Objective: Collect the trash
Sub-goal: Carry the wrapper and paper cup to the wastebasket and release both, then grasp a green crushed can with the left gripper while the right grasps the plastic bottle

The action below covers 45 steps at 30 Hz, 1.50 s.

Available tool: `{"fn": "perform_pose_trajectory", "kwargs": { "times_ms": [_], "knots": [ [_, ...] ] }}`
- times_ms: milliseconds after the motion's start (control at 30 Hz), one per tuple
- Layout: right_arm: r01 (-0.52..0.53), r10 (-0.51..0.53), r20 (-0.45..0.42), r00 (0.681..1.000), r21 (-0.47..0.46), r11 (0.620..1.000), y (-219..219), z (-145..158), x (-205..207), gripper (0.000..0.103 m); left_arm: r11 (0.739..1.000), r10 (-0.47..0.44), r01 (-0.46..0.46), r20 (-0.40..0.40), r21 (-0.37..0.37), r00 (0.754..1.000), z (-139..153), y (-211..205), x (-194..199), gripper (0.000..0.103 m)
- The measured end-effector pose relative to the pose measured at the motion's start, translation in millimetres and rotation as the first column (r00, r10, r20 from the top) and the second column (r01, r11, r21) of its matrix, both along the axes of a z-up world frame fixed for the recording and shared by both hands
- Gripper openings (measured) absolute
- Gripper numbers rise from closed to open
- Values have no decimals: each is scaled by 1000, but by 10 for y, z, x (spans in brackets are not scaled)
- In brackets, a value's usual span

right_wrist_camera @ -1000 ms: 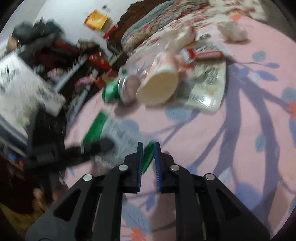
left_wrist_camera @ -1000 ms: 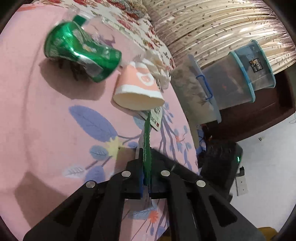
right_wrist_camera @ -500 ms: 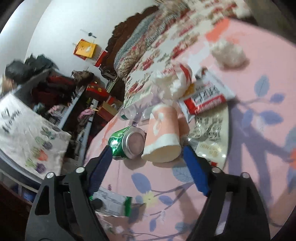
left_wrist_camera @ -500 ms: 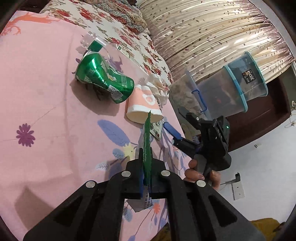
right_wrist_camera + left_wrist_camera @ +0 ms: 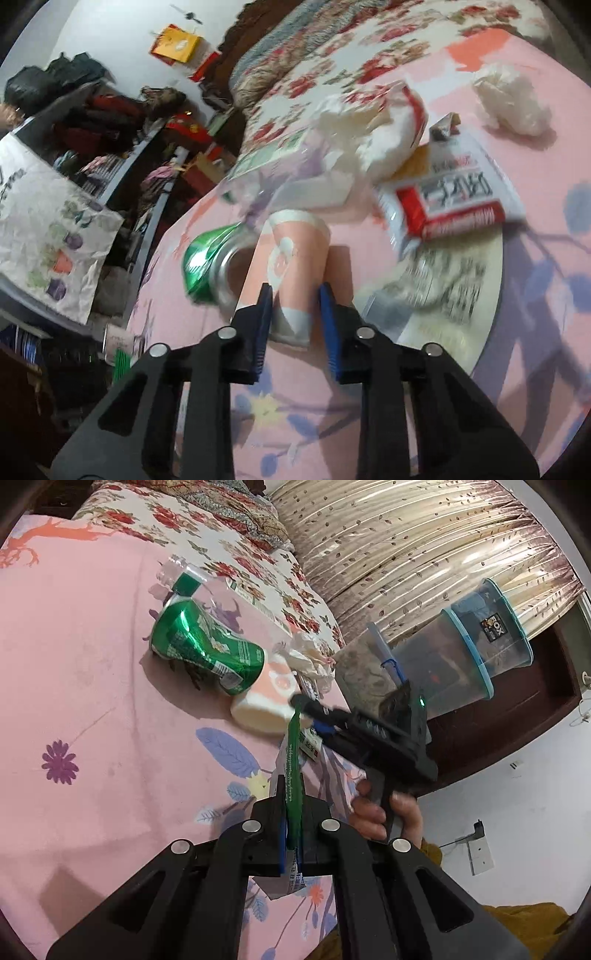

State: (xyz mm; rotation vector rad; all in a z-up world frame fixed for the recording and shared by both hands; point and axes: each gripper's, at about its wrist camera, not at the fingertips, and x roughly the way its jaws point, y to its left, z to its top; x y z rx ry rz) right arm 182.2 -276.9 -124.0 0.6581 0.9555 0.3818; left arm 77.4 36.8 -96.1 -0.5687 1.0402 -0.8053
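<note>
Between the blue pads of your right claw (image 5: 295, 314) lies the pink paper cup with a white rim (image 5: 291, 273), on its side on the pink flower-printed bedsheet (image 5: 535, 350). The jaws have just been closing around it and now stand narrow, one pad on each flank of the cup; whether they already press it I cannot tell, since that view is blurred. The cup lies with its mouth toward you, which is why you come at it along its length rather than from above.

Just left of that claw sits the crushed green drink can (image 5: 210, 266), touching the cup, with a clear plastic bottle (image 5: 207, 587) behind it. Beyond the claw lie crumpled white tissue (image 5: 354, 147) and a red-and-white snack packet (image 5: 450, 203).

Your left claw (image 5: 291, 834) is clenched on a flat green-edged wrapper (image 5: 293, 771), held upright and clear of the bed so the right can work. Both claws tilt downward toward the sheet; your right hand (image 5: 384, 812) grips its handle low.
</note>
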Motion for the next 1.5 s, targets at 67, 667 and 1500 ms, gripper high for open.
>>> {"fn": "perform_pose_trajectory", "kwargs": {
  "times_ms": [67,667,1500],
  "knots": [
    [2,-3,17,1000,47,999,-38,11,-180,26,1000,-5,5,0,10,1000,25,-48,7,3],
    [688,-713,48,699,228,689,-2980,-155,-2459,25,847,-518,500,68,180,853,302,-3383,245,3],
    [781,-764,222,606,17,625,-3222,200,-2451,78,826,-528,403,288,394,799,384,-4555,67,74]
  ]
}}
